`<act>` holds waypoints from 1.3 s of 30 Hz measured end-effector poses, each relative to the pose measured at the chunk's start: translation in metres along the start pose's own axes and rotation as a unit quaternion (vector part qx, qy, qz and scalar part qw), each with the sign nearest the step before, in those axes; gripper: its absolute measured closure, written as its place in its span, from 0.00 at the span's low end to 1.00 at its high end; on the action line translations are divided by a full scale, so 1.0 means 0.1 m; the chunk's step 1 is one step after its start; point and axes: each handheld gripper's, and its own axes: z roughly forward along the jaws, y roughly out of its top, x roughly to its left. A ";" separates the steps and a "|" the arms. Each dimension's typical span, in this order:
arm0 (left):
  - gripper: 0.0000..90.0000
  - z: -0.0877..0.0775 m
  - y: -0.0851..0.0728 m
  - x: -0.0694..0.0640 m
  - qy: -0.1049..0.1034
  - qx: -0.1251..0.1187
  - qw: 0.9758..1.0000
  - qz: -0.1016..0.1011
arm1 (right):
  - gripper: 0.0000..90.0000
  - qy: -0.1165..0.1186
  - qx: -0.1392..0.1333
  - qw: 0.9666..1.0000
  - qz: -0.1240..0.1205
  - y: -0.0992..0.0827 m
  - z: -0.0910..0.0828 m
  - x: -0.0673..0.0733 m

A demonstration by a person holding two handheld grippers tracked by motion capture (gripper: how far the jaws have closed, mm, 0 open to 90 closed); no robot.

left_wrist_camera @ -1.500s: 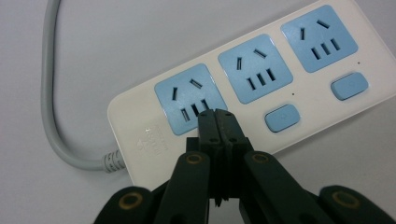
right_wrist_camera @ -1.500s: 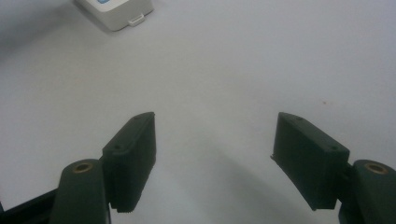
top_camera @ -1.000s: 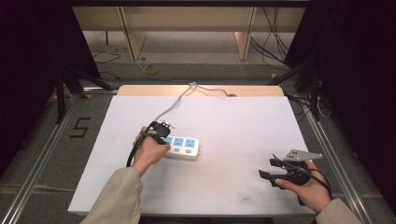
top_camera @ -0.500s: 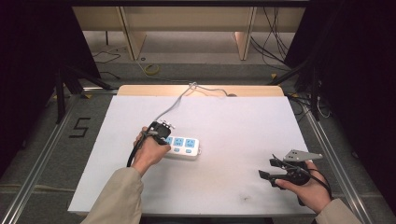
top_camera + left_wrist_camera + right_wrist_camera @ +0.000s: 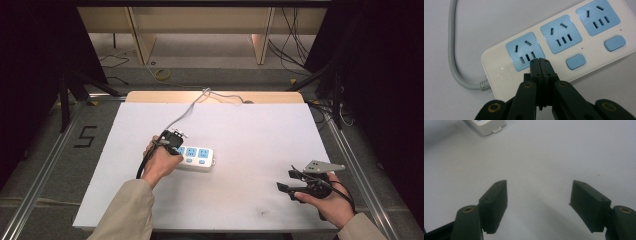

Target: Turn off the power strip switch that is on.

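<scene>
Pressing in with your left gripper (image 5: 540, 65), you've got both jaws squeezed tight together, nothing between them, tips right on the white plastic power strip with its three pale blue sockets (image 5: 564, 47). They sit at the lower edge of the socket nearest the cord, just beside the first of the small blue rocker switches (image 5: 575, 61). My read: you're going for a switch, and you're not quite on it; the tips look to be on the socket face rather than the button. Whether any switch has been thrown I can't tell, so the press itself looks like the job left to do.

From above, that power strip (image 5: 196, 158) lies left of centre on the white tabletop (image 5: 260, 135), its grey cord (image 5: 187, 112) running away to the far edge and over it. Your left hand (image 5: 161, 162) covers the cord end.

Your right gripper (image 5: 289, 186) hangs well apart near the front right corner, jaws spread wide and empty, over bare table; its own camera catches just the strip's far end (image 5: 486, 126).

Around you: a wooden strip along the far table edge (image 5: 215, 96), grey floor with a taped figure five (image 5: 85, 136), loose cables, dark curtains either side.
</scene>
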 end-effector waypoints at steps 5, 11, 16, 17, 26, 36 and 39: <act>1.00 0.01 0.00 0.00 -0.001 0.002 1.000 -0.003 | 0.34 0.000 0.000 1.000 0.000 0.00 0.00 0.00; 1.00 0.01 0.00 0.01 -0.006 0.002 1.000 -0.005 | 0.34 0.001 0.000 1.000 0.000 0.00 0.00 0.00; 1.00 0.01 0.00 0.01 -0.003 0.002 1.000 -0.004 | 0.34 0.000 0.000 1.000 0.000 0.00 0.00 0.00; 1.00 0.01 0.00 0.01 -0.004 0.002 1.000 -0.004 | 0.34 0.000 0.000 1.000 -0.001 0.00 0.00 0.00; 1.00 0.00 0.00 0.02 -0.005 0.003 1.000 -0.001 | 0.34 0.000 0.000 1.000 -0.001 0.00 0.00 0.00; 1.00 0.00 -0.01 0.03 -0.009 0.000 1.000 -0.002 | 0.34 -0.001 -0.001 1.000 0.000 0.00 -0.01 0.00; 1.00 0.01 -0.01 0.02 -0.010 -0.003 1.000 -0.005 | 0.34 -0.001 -0.001 1.000 0.000 0.00 -0.01 0.00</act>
